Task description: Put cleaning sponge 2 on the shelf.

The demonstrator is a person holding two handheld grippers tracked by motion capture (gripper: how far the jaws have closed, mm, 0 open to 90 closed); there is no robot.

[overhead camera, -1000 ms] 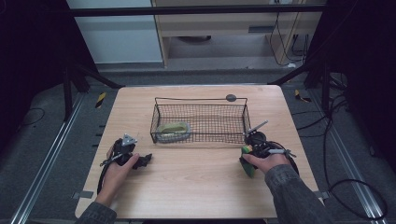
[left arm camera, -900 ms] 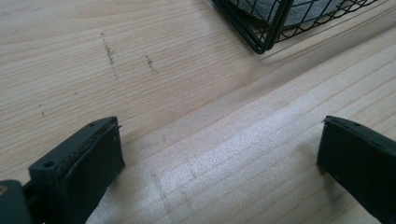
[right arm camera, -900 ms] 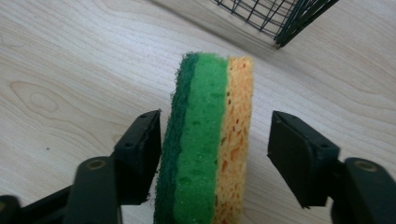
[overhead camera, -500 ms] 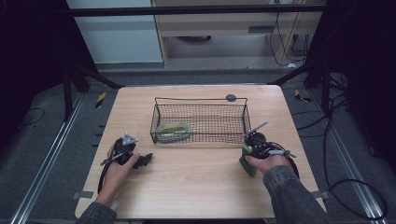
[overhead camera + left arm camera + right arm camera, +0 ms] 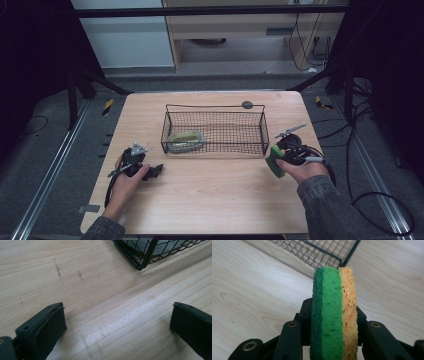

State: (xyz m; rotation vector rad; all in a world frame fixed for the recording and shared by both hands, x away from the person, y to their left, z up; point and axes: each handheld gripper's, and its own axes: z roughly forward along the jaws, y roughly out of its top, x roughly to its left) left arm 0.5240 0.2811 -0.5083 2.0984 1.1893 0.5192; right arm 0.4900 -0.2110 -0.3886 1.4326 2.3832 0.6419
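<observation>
Sponge clamped in right gripper; wire basket holds greenish pad; left gripper wide.

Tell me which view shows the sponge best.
The right gripper view: the sponge stands clamped between the jaws, green and yellow layers plain. The high view shows it as a small green block beside the wire basket.

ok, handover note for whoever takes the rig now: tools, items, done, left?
Right tool: shut on the sponge, held on edge just off the wire basket's right end.
Left tool: open, nothing between its jaws, low over the table near the basket's left corner.
Done: sponge gripped; a greenish item already lies in the basket.
Left: probably drop the sponge in the basket.
</observation>
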